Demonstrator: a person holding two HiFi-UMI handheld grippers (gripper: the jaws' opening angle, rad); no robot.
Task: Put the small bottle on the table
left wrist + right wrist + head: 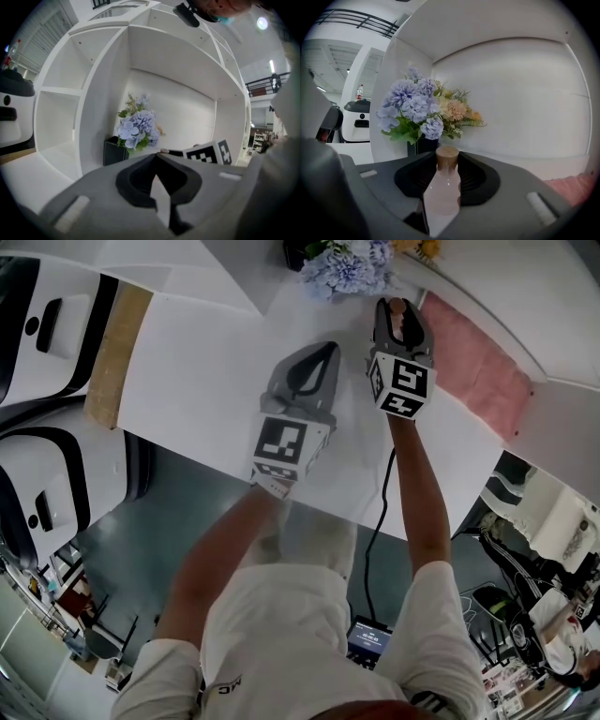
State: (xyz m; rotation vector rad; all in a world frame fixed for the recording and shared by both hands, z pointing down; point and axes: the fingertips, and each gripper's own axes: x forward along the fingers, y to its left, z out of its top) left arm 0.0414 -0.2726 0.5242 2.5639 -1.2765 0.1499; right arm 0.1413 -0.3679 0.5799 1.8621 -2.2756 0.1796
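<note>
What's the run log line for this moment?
left claw: shut, empty | right claw: shut on small bottle | position: beside flowers | step: bottle not yet released

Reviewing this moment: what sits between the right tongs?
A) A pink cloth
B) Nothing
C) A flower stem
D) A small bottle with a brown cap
D: the right gripper view shows the bottle, brown cap up, clamped between the right tongs, with the flowers standing apart behind it.

Right hand-held gripper (401,309) grips small bottle (397,322) near flowers (342,265); left hand-held gripper (327,347) closed over table (202,381).
</note>
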